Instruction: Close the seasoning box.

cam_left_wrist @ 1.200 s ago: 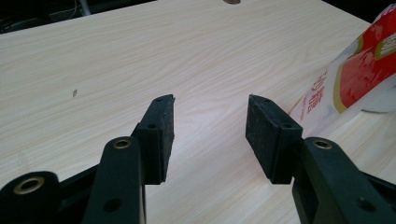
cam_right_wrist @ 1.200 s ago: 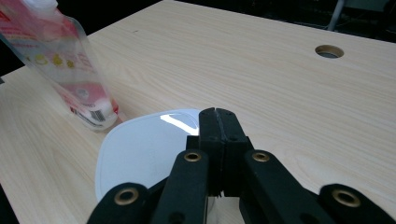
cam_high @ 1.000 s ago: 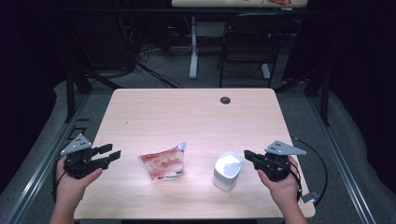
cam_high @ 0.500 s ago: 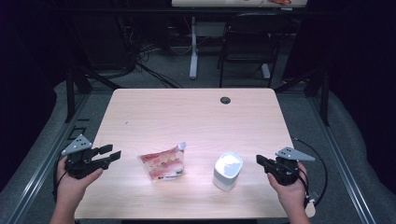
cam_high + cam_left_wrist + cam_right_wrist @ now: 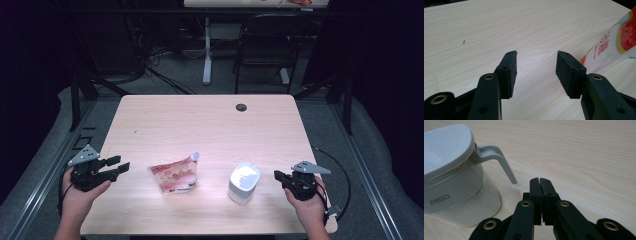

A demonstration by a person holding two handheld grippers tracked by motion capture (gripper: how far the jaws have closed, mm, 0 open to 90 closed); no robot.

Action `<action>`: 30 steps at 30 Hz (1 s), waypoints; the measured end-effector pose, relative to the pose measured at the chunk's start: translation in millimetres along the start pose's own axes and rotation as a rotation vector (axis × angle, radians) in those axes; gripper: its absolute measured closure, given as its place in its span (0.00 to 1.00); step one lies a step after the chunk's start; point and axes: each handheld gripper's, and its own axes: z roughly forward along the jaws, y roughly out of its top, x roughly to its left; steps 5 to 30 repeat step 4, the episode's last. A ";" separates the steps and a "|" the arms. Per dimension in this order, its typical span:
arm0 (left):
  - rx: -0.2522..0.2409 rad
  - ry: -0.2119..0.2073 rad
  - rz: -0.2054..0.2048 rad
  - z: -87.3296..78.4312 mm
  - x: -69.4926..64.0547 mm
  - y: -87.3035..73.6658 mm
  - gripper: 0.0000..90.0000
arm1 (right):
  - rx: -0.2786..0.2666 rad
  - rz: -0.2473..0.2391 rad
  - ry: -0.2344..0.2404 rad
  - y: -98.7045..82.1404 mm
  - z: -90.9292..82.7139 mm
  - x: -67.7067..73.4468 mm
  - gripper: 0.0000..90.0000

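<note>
1. Tools first: the left tool (image 5: 116,166) has its jaws spread wide with bare wood between them, pinching nothing; its pads (image 5: 510,70) are flat, black and rough-textured.
2. The right tool (image 5: 278,176) has its jaws pressed together, pad against pad, with nothing between them, as the right gripper view (image 5: 540,180) shows plainly.
3. Left hand (image 5: 80,192) sits at the near left edge of the worktop (image 5: 210,125), the tool pointing across towards the pouch (image 5: 175,175), which lies near it but apart.
4. Right hand (image 5: 309,202) rests at the near right edge, its tool aimed at the jug (image 5: 243,182), just short of the handle (image 5: 499,157) and not touching it.
5. The pouch is soft, crinkled plastic, red and white with printed characters, its spout corner raised; in the left gripper view its edge (image 5: 616,42) shows just beside the right-hand jaw.
6. The jug has a clear body, a smooth pale grey lid and a thin curved grey handle; it stands upright between the pouch and the right tool.
7. The worktop is pale wood-grain laminate with a round dark cable hole (image 5: 241,107) near its far edge.
</note>
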 end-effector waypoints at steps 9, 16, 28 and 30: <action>0.008 0.005 -0.010 2.1 3.1 -2.1 0.57 | 0.011 -0.002 0.000 -1.1 1.5 -1.8 0.98; 0.008 0.005 -0.010 2.1 3.1 -2.1 0.57 | 0.011 -0.002 0.000 -1.1 1.5 -1.8 0.98; 0.008 0.005 -0.010 2.1 3.1 -2.1 0.57 | 0.011 -0.002 0.000 -1.1 1.5 -1.8 0.98; 0.008 0.005 -0.010 2.1 3.1 -2.1 0.57 | 0.011 -0.002 0.000 -1.1 1.5 -1.8 0.98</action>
